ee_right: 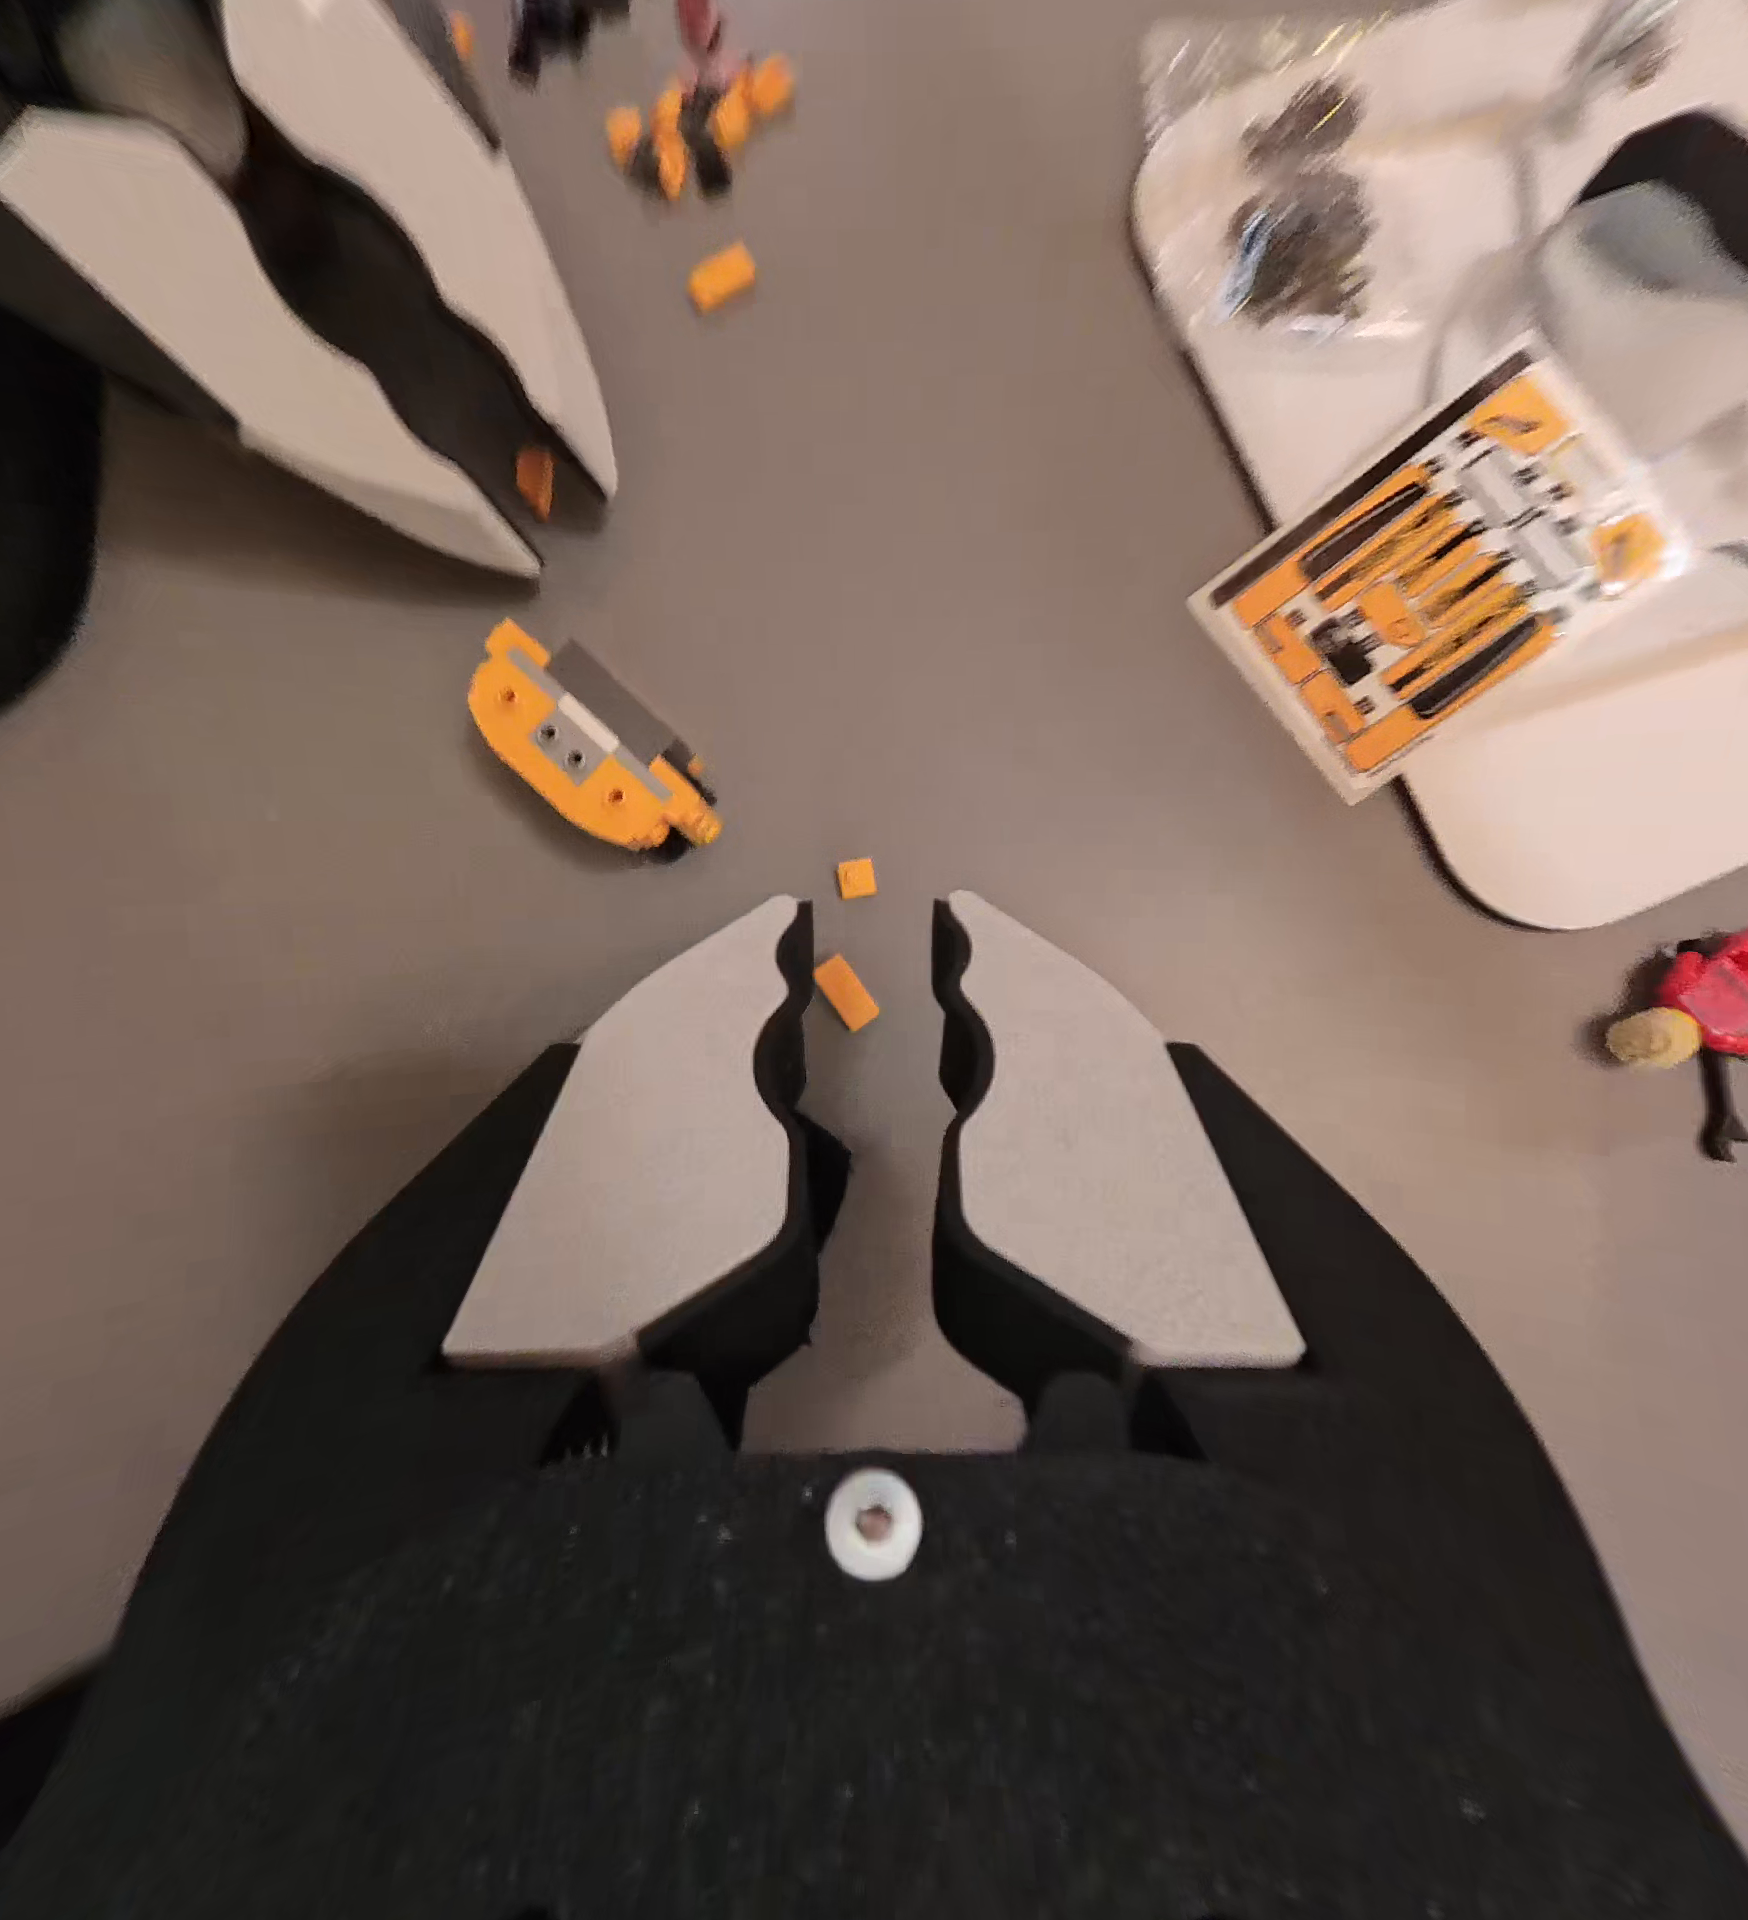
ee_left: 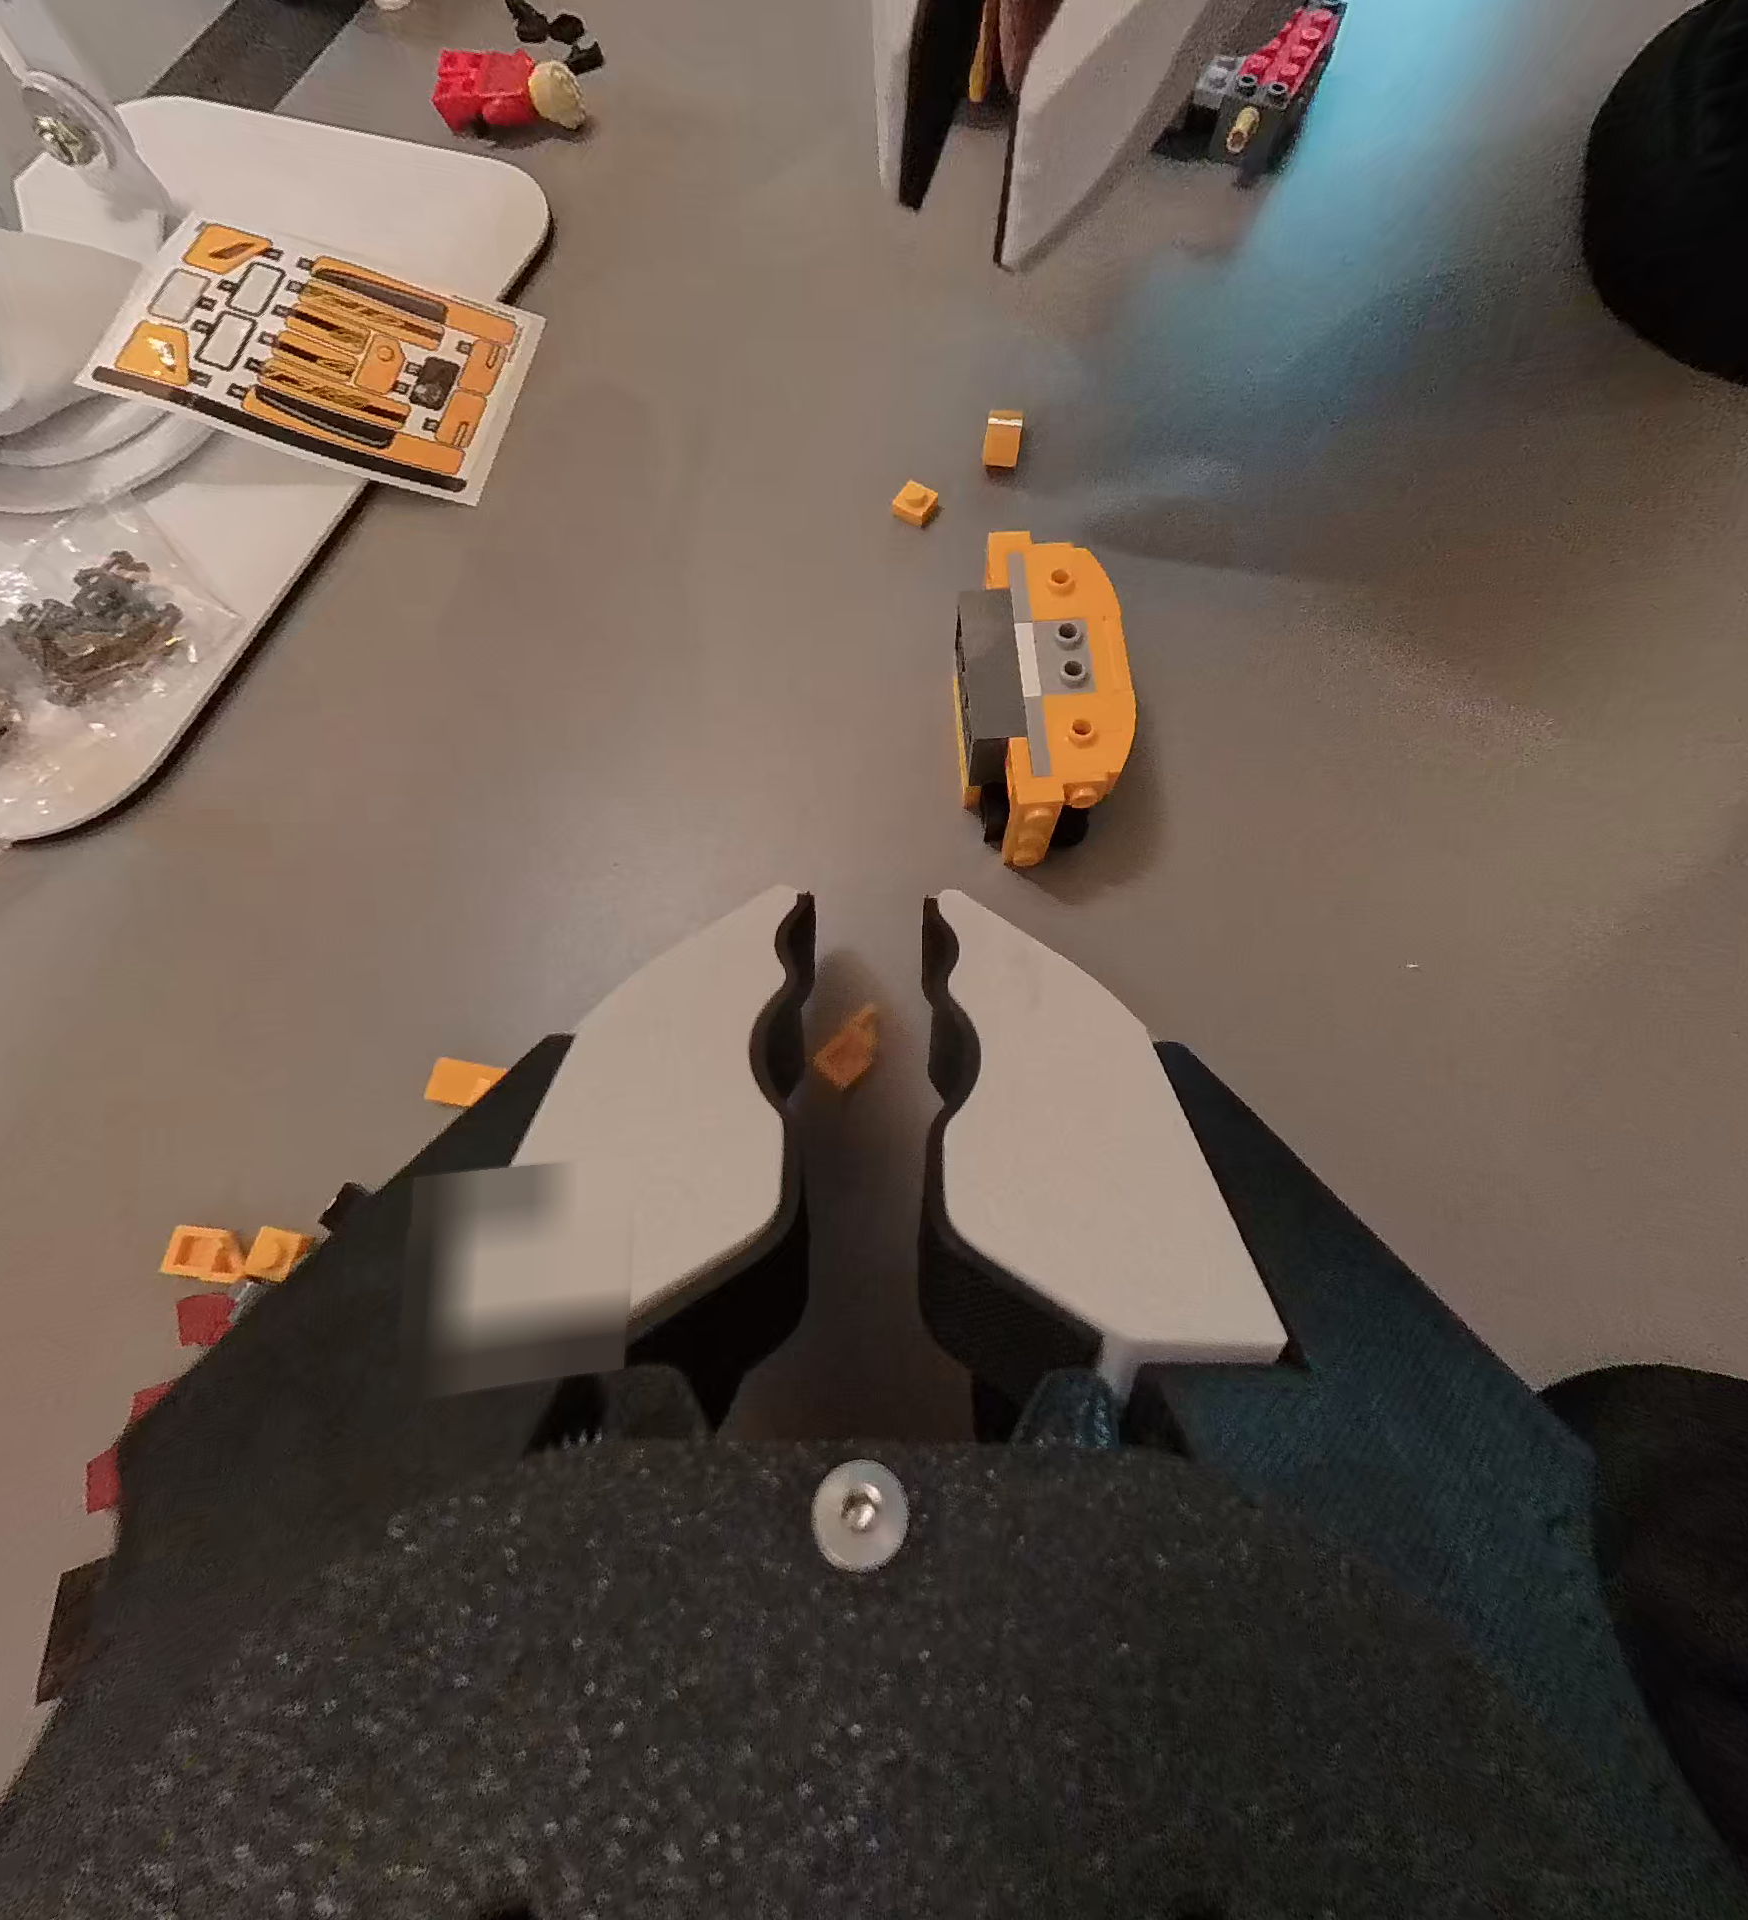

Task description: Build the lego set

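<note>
An orange and grey car sub-assembly (ee_left: 1046, 686) lies on the grey table, also in the right wrist view (ee_right: 589, 743). My left gripper (ee_left: 870, 904) is open just short of it. A small orange piece (ee_left: 846, 1044) sits in the gap near its left finger and is not clamped; it also shows in the right wrist view (ee_right: 535, 480). My right gripper (ee_right: 870, 904) is open over an orange tile (ee_right: 846, 992), with a tiny orange plate (ee_right: 856, 878) just ahead. The two grippers face each other across the assembly.
A white tray (ee_left: 330, 187) holds a sticker sheet (ee_left: 319, 353) and bags of dark parts (ee_left: 70, 634). A red minifigure (ee_right: 1722, 987) lies near the tray. Loose orange pieces (ee_right: 704, 114) lie beyond the left gripper. A red and grey build (ee_left: 1265, 73) stands behind the right gripper. The gap from one gripper's tips to the other's is roughly 12 cm. To reach the tiny orange plate (ee_right: 856, 878) in a straight line is about 5 cm for my right fingers, about 10 cm for my left. Seen from the left wrist view (ee_left: 916, 501) as well. To the orange tile (ee_right: 846, 992): right tips about 5 cm, left tips about 12 cm. Look for it in the left wrist view (ee_left: 1003, 443) too.
</note>
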The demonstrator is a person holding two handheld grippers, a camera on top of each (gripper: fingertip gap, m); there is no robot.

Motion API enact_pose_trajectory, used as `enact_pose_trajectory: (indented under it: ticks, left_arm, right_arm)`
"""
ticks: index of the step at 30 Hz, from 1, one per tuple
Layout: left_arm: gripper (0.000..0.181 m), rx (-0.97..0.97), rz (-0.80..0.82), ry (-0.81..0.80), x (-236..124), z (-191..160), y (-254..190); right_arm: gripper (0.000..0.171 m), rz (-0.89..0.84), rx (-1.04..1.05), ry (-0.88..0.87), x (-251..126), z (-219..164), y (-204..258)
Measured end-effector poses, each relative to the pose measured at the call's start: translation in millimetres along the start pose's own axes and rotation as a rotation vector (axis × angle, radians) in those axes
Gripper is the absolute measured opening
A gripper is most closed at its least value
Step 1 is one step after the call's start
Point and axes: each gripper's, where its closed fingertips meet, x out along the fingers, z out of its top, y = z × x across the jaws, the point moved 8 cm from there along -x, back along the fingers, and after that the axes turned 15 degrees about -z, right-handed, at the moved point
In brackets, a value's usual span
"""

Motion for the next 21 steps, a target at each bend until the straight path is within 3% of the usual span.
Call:
enact_pose_trajectory:
  ticks: [5,13,21]
  left_arm:
    - [0.017,0.009,0.013,-0.026,-0.5,1.9,0.7]
    - [0.0,0.007,0.064,-0.171,-14.1,10.9,3.4]
    - [0.0,-0.005,0.111,-0.276,-25.2,13.1,9.0]
  right_arm:
    - [0.021,-0.108,0.166,-0.147,8.1,-2.1,-2.2]
    - [0.02,-0.155,0.073,-0.117,32.3,-7.4,13.9]
    - [0.02,-0.175,0.065,-0.195,31.9,-9.0,11.4]
